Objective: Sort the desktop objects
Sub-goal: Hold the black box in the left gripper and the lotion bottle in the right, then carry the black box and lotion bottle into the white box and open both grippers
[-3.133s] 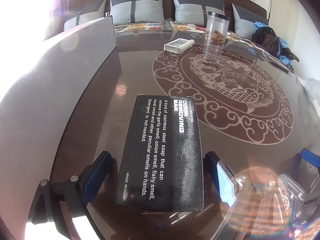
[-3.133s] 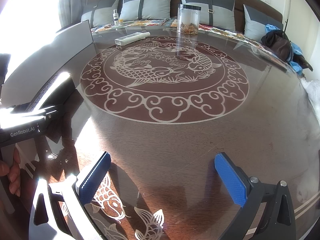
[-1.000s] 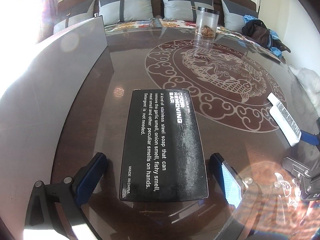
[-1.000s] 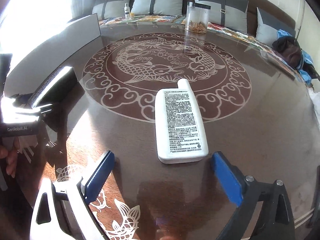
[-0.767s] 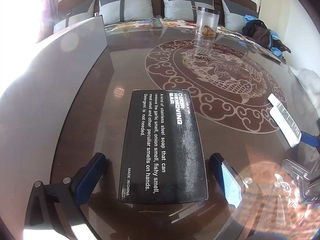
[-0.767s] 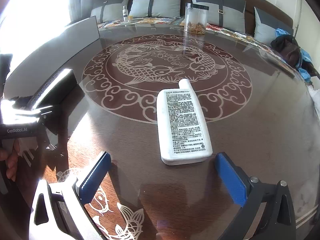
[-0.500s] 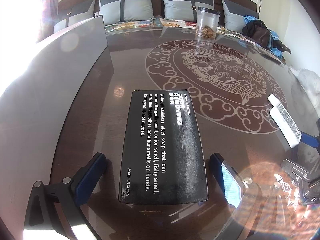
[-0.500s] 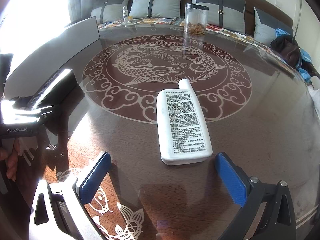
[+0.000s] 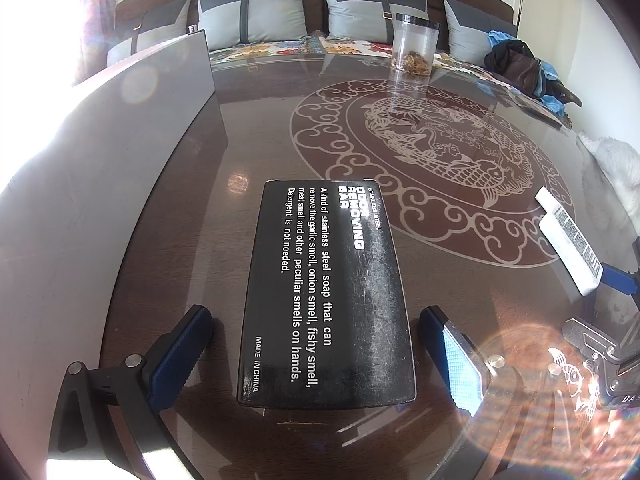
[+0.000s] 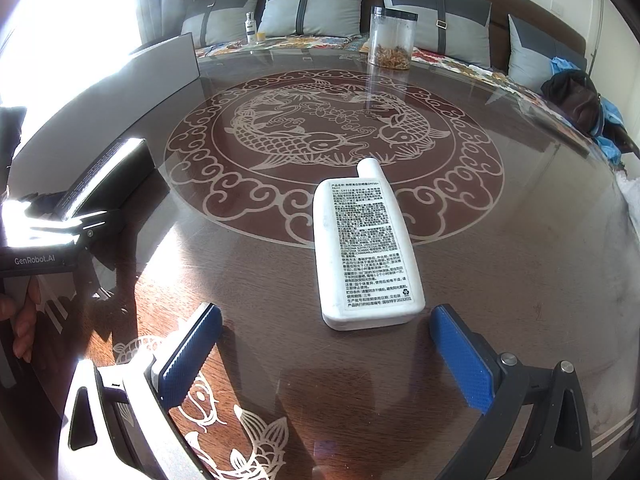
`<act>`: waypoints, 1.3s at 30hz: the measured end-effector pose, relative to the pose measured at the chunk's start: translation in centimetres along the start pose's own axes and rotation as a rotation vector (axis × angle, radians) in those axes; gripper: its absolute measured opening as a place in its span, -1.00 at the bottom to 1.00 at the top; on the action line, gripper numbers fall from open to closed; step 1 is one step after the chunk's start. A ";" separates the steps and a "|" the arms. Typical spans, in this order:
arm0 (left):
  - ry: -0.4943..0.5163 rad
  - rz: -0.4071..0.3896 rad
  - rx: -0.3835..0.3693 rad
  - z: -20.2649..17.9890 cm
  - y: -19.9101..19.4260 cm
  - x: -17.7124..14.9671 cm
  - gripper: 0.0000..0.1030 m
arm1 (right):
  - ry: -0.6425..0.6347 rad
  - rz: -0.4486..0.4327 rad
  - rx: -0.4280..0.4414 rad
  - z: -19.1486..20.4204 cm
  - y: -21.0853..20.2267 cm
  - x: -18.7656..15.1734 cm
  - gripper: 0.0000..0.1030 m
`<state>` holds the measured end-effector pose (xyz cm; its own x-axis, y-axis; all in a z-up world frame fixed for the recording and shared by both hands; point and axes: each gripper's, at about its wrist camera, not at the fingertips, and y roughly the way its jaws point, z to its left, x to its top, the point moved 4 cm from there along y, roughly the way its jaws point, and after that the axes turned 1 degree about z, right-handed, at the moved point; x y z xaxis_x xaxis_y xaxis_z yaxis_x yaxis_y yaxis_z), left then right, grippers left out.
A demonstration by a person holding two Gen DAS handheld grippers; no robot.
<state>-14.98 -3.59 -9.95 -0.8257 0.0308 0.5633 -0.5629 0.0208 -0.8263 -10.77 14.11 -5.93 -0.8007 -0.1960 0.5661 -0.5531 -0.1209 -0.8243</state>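
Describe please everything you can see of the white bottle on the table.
The white bottle is flat and looks like plastic, with a short neck and cap pointing away from the camera. It lies on its side on the glass-topped table, its printed label of small black text facing up. Its base sits in front of the open right hand-held gripper, between the blue pads but touching neither.

White bottle's (image 10: 366, 248) fine label print illegible

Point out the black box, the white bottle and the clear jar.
black box (image 9: 326, 300), left wrist view, printed top face.
white bottle (image 10: 366, 252), right wrist view, label.
clear jar (image 10: 393, 38), right wrist view, side wall.
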 end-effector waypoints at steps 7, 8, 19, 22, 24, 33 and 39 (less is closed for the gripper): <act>-0.001 0.000 0.001 -0.1 0.0 -0.2 1.00 | 0.001 -0.001 -0.003 0.1 -0.1 0.0 1.00; -0.002 0.001 0.001 0.0 0.0 -0.2 1.00 | 0.001 0.000 -0.002 0.0 -0.1 0.0 1.00; 0.077 -0.017 -0.022 -1.6 -0.4 0.8 0.12 | 0.009 0.176 0.088 -1.2 2.2 4.0 0.79; 0.075 -0.027 -0.024 -1.8 -0.9 0.9 0.11 | -0.030 0.173 0.034 -1.1 2.1 5.3 0.01; 0.030 -0.033 -0.069 -1.5 -1.6 1.0 0.11 | -0.013 0.189 0.051 -0.9 1.7 5.4 0.01; -0.131 -0.211 -0.167 5.0 -13.2 2.8 0.11 | 0.001 0.024 0.161 3.5 -5.2 10.1 0.01; -0.236 -0.237 0.025 16.9 -17.8 2.5 0.11 | -0.084 -0.093 0.372 15.0 -8.4 17.7 0.01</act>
<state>-7.61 -20.81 6.15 -0.6561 -0.2045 0.7264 -0.7383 -0.0252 -0.6740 -16.88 -2.98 10.87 -0.7209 -0.2442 0.6486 -0.4892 -0.4836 -0.7259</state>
